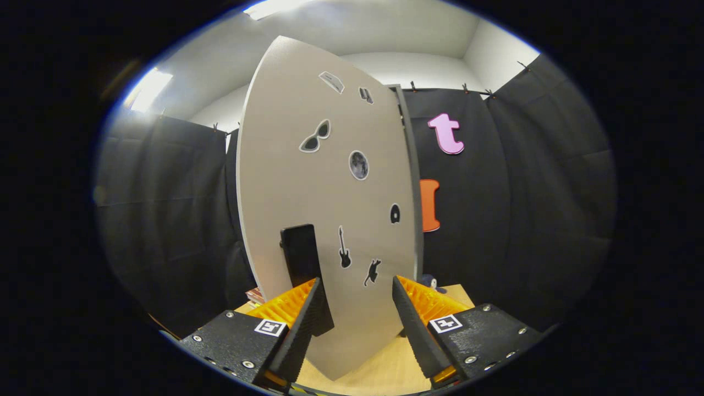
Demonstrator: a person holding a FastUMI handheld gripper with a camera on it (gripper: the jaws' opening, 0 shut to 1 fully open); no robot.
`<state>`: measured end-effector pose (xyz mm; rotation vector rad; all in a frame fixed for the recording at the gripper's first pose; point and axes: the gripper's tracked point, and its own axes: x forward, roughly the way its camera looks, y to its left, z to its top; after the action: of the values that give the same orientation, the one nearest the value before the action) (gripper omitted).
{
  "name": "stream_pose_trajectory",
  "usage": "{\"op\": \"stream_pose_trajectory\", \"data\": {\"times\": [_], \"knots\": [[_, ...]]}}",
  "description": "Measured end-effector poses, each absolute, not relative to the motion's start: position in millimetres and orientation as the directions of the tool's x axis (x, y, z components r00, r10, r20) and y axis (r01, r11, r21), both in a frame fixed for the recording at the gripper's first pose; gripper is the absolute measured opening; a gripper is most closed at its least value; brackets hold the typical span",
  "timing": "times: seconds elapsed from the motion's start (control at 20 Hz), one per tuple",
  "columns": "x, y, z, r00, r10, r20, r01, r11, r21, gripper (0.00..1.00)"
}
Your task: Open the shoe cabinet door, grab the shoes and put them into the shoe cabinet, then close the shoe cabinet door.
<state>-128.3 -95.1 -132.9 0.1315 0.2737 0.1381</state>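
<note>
Facing the sticker-covered cabinet door (324, 209), the gripper (355, 291) has its fingers spread apart, the left one beside the dark handle (301, 258).

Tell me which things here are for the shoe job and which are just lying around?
For the job:
- cabinet door, just ahead of the open gripper
- black handle on that door, by one finger

Just lying about:
- stickers on the door
- small dark toy on the wooden table, beyond the fingers
- stacked things behind the door, too hidden to identify
</note>
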Motion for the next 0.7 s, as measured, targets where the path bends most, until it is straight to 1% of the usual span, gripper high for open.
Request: {"op": "stream_pose_trajectory", "data": {"times": [0.2, 0.25, 0.4, 0.55, 0.7], "knots": [[-88, -23, -152, 0.91, 0.318, -0.266, -0.263, 0.939, 0.223, 0.83], [-76, -12, -157, 0.904, 0.33, -0.271, -0.273, 0.935, 0.228, 0.84], [-32, 2, -166, 0.912, 0.307, -0.273, -0.252, 0.942, 0.22, 0.86], [-26, 5, -162, 0.913, 0.301, -0.277, -0.243, 0.944, 0.223, 0.86], [-11, 3, -153, 0.937, 0.246, -0.249, -0.207, 0.963, 0.175, 0.87]]}}
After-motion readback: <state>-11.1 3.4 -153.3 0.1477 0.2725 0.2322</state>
